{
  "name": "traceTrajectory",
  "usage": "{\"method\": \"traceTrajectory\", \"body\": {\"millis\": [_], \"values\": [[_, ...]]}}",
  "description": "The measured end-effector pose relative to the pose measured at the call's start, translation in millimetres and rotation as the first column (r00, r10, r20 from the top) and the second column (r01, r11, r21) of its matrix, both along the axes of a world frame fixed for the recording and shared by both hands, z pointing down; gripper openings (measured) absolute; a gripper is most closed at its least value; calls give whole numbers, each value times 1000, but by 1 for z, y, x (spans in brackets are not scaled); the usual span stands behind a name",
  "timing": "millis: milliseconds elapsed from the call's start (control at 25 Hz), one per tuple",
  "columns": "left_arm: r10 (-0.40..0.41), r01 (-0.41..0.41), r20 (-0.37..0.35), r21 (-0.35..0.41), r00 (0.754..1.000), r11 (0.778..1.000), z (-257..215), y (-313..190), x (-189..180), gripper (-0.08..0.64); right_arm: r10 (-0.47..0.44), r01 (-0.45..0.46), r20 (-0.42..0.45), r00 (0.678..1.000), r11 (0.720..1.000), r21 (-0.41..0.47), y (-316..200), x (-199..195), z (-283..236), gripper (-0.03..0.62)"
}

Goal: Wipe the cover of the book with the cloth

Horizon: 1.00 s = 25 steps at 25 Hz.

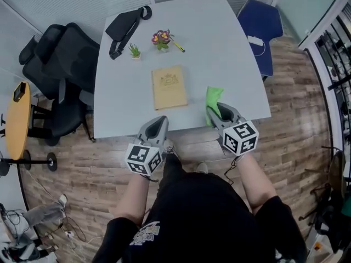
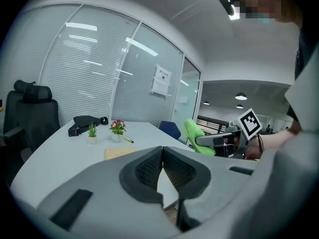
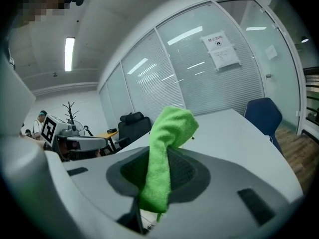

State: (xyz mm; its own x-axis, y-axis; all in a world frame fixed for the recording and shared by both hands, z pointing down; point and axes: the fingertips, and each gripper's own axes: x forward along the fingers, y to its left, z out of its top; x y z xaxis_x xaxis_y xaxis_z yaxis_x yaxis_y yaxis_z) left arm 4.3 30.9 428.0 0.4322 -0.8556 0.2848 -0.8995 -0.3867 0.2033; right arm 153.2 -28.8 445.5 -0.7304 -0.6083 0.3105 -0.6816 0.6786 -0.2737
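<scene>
**No Legible Print in View**

A white paper notice [image 3: 222,46] is seen stuck on the glass wall [image 3: 189,83]. A heading of dark characters and smaller lines below it can be made out in the right gripper view, but none can be read. In the left gripper view the sheet is shown only as a pale blur.

An emblem and faint lines are stamped on the tan cover of the book [image 1: 169,86]; no letters can be told.

Pale lettering is printed on the person's black shirt [image 1: 143,234], too small and creased to be read.

Black-and-white square markers [image 1: 143,159] are carried on the cubes of the left gripper [image 1: 159,120] and the right gripper [image 1: 215,113]; these are patterns only, without words or numbers.
</scene>
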Motion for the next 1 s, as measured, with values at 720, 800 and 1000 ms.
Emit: {"method": "traceTrajectory", "body": {"millis": [720, 800, 1000], "values": [[-130, 130, 51, -7, 990, 991, -15, 113, 24, 6, -140, 143, 78, 987, 989, -29, 94, 2, 1, 97], [-133, 134, 56, -12, 989, 991, -15, 123, 19, 6, -145, 149, 88, 986, 988, -42, 101, -5, 3, 97], [-138, 139, 42, -18, 990, 990, -13, 141, 0, 6, -148, 153, 88, 985, 987, -51, 118, -24, 4, 97]]}}
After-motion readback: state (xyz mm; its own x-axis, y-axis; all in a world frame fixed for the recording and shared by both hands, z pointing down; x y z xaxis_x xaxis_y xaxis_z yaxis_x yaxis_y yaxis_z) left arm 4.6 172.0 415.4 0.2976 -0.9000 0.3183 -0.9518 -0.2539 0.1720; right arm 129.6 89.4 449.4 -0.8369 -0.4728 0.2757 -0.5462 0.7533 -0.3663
